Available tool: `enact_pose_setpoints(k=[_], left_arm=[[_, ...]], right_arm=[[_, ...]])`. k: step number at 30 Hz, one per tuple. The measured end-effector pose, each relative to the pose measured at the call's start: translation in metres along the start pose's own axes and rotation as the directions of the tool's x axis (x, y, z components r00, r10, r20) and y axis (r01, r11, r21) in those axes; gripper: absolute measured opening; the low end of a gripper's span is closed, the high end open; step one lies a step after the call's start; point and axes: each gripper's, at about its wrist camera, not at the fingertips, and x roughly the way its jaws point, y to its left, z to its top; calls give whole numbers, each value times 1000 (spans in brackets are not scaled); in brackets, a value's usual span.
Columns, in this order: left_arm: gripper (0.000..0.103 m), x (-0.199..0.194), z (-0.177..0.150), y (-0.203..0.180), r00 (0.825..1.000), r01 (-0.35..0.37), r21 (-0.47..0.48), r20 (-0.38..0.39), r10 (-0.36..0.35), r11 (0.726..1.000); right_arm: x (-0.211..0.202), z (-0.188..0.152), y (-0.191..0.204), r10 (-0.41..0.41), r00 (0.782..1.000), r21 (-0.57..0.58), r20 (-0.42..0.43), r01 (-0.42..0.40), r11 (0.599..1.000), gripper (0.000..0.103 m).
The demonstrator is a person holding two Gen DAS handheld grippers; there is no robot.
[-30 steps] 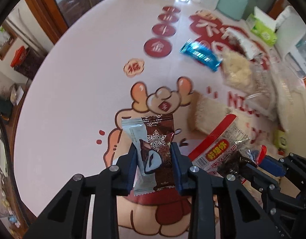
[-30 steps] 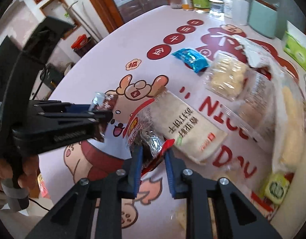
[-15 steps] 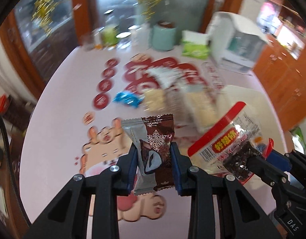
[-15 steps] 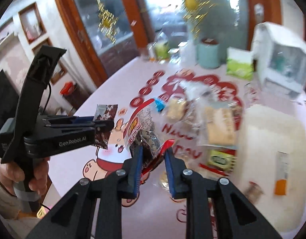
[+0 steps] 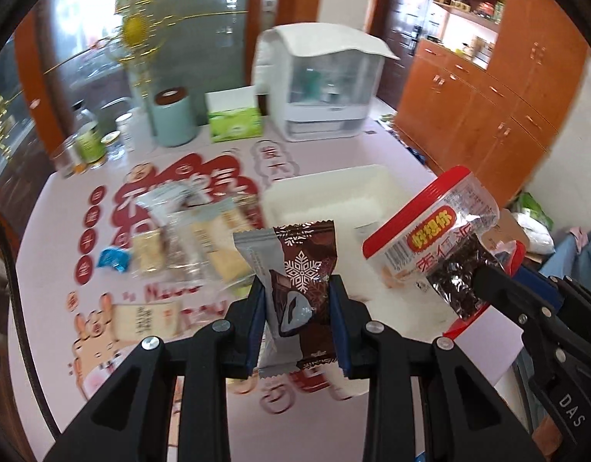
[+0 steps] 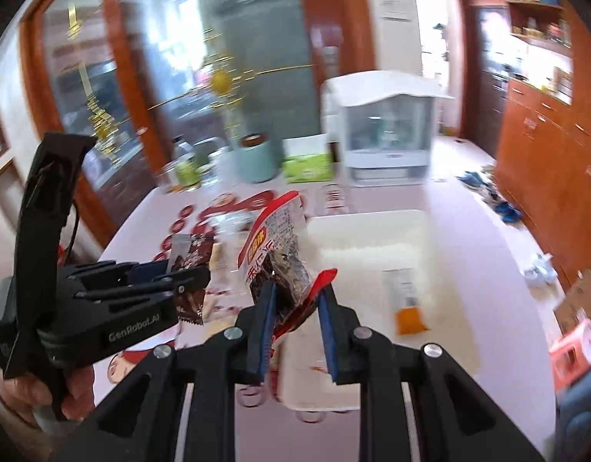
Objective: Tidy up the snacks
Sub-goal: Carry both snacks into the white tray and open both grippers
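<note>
Two packs are up in the air, one per claw. Left wrist view: your left gripper (image 5: 297, 308) is pinched on a brown snowflake wrapper (image 5: 295, 273), which stands upright between the blue pads, clear of the table (image 5: 57, 288). To its right your right gripper (image 5: 499, 288) clamps the dark lower end of a red-rimmed clear snack bag (image 5: 434, 242), tilted, above the near right part of the white bin (image 5: 334, 188). You can see the bin's far wall and part of its pale floor; what lies in it is blurred here. Left of the bin, a loose pile of snack packs (image 5: 187, 238) with a small blue packet (image 5: 112, 260) at its left end. Back edge holds a mint canister (image 5: 172, 117), green tissue box (image 5: 236, 121) and a white appliance (image 5: 322, 88). The table's right edge runs just past the bin. Right wrist view: your right gripper (image 6: 295, 310) is pressed shut on the bag's (image 6: 274, 246) crumpled red and dark bottom, just left of the bin (image 6: 372, 217). The bin holds one flat sachet with an orange end (image 6: 405, 302); the rest of its floor is bare white. Your left gripper (image 6: 187, 269) sits level at the left, wrapper (image 6: 191, 265) between its fingers, with your hand (image 6: 45, 389) on the grip. Bare pink tabletop lies to the right of the bin.
</note>
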Motion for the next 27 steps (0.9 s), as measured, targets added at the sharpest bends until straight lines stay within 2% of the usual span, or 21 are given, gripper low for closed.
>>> enact_pose_setpoints(k=[7, 15, 20, 22, 24, 25, 27], left_arm=[[29, 28, 10, -48, 1000, 3, 43, -20, -2, 999], [29, 55, 18, -75, 999, -7, 60, -44, 10, 998], [31, 64, 21, -78, 998, -28, 53, -50, 30, 998], [40, 67, 22, -77, 998, -43, 42, -50, 45, 998], [88, 68, 21, -75, 996, -66, 32, -51, 68, 997], [95, 68, 21, -73, 996, -83, 24, -43, 84, 996], [96, 64, 20, -70, 994, -106, 15, -11, 106, 994]], right_arm=[[-1, 1, -52, -127, 992, 70, -12, 127, 989, 22], [15, 5, -80, -152, 987, 70, -45, 155, 985, 23], [23, 7, -88, -157, 985, 58, -70, 161, 985, 23], [28, 8, -91, -148, 985, 58, -86, 153, 987, 23], [30, 9, -93, -140, 986, 64, -87, 146, 987, 24], [31, 9, -94, -139, 986, 63, -89, 145, 987, 25], [32, 10, -95, -135, 987, 63, -92, 141, 988, 34]])
